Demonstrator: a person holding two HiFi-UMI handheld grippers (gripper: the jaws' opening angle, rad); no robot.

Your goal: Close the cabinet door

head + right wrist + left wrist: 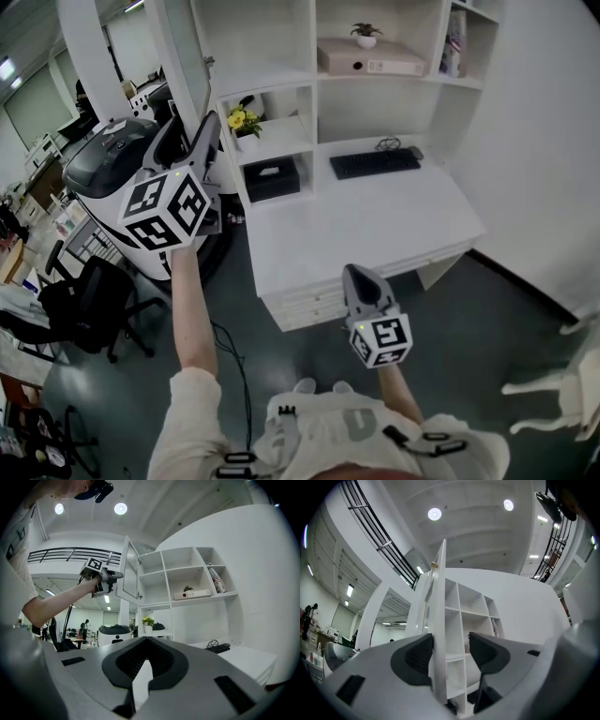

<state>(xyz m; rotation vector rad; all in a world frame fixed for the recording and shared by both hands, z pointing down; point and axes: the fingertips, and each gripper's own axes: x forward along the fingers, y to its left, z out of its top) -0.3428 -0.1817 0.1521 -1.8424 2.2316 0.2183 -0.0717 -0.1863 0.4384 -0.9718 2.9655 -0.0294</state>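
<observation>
Evidently the cabinet door (438,620) stands swung out from the shelf unit (474,603), and its free edge runs up between the jaws of the left gripper (450,654). These are parted around the edge, one pad against the panel and the other just off it, a hold that looks suited to pushing the door round. Beyond those jaws nothing blocks the swing towards the shelves, and the right gripper (140,670), jaws closed on nothing, hangs low, well apart from the door.

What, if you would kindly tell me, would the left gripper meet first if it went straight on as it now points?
Probably the cabinet door: its edge stands between the open tongs of the left gripper, so the gripper's throat would likely meet that edge first.
</observation>
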